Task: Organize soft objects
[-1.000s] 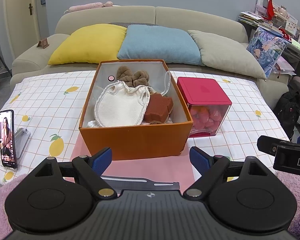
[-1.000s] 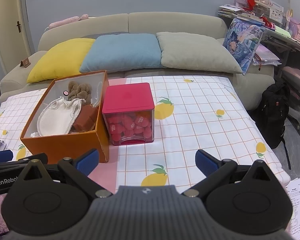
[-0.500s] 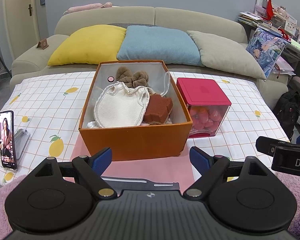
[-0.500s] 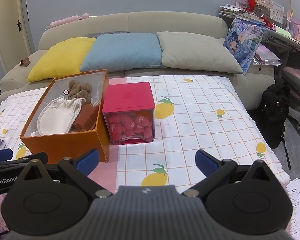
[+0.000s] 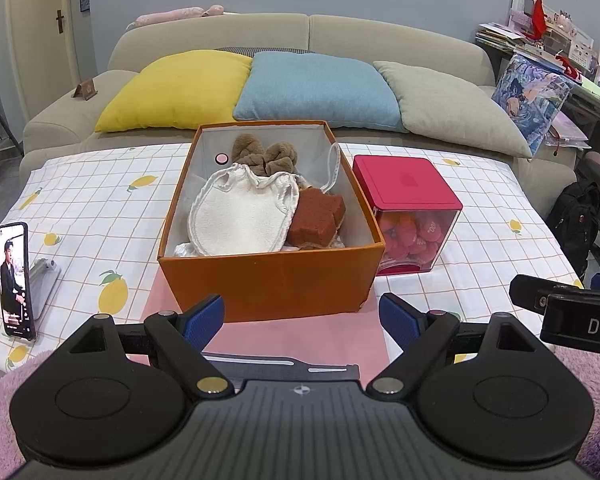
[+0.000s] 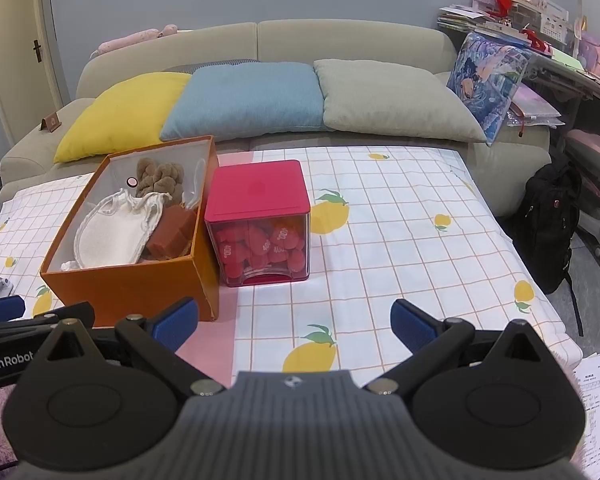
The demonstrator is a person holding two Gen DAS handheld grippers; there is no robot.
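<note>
An orange box (image 5: 272, 280) (image 6: 128, 284) stands on a pink mat (image 5: 300, 340) on the table. Inside lie a cream cloth pouch (image 5: 240, 216) (image 6: 112, 228), a brown plush (image 5: 264, 154) (image 6: 160, 176) and a rust-brown sponge (image 5: 318, 218) (image 6: 172, 230). Right of it stands a clear cube with a red lid (image 5: 406, 182) (image 6: 258, 188), filled with red soft pieces (image 5: 410, 236) (image 6: 260, 246). My left gripper (image 5: 300, 316) is open and empty, in front of the box. My right gripper (image 6: 294, 318) is open and empty, nearer than the cube.
A phone (image 5: 14, 280) stands on a holder at the table's left edge. The tablecloth (image 6: 400, 220) has a lemon print. A sofa with yellow (image 5: 176, 90), blue (image 5: 320, 86) and grey (image 5: 448, 108) pillows lies behind. A black backpack (image 6: 548, 220) sits right of the table.
</note>
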